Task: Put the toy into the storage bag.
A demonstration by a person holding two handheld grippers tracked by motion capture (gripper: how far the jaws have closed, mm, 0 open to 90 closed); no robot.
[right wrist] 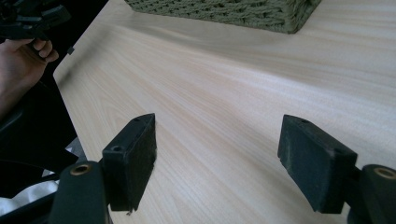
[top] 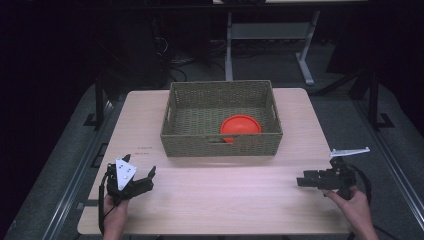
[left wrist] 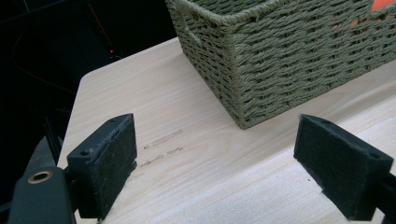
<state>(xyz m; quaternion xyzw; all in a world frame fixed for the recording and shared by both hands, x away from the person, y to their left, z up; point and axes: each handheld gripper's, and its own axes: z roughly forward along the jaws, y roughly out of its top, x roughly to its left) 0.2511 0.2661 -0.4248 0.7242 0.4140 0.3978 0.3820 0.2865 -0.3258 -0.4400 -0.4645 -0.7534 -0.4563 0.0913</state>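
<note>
The round orange plastic bowl (top: 240, 125) lies upside down inside the olive-green woven basket (top: 172, 120), against the basket's front wall and a little toward its right half. The basket stands at the back middle of the pale wooden bench (top: 225, 195); a sliver of the orange shows over its rim in my left gripper view (left wrist: 380, 4).

I judge the work to be either just ending or not yet begun: the bowl is already in the basket, and both my tools rest in front of the basket, well apart from it and from each other. If the bowl is to come out, the next move calls for lifting one tool over the basket's front wall, coming down on the bowl's rim from above and pinching an edge, since the domed back offers little to grip.

My left hand-held gripper (top: 145, 180) sits in front of the basket's left corner, angled toward that corner, jaws spread wide with nothing between them; its own view looks across bare wood to the woven corner (left wrist: 243, 93). My right hand-held gripper (top: 305, 180) lies in front of the basket's right corner, pointing leftward along the bench, low and nearly level, jaws likewise wide and empty. My left hand (right wrist: 18, 60) shows far off in the right gripper view.
</note>
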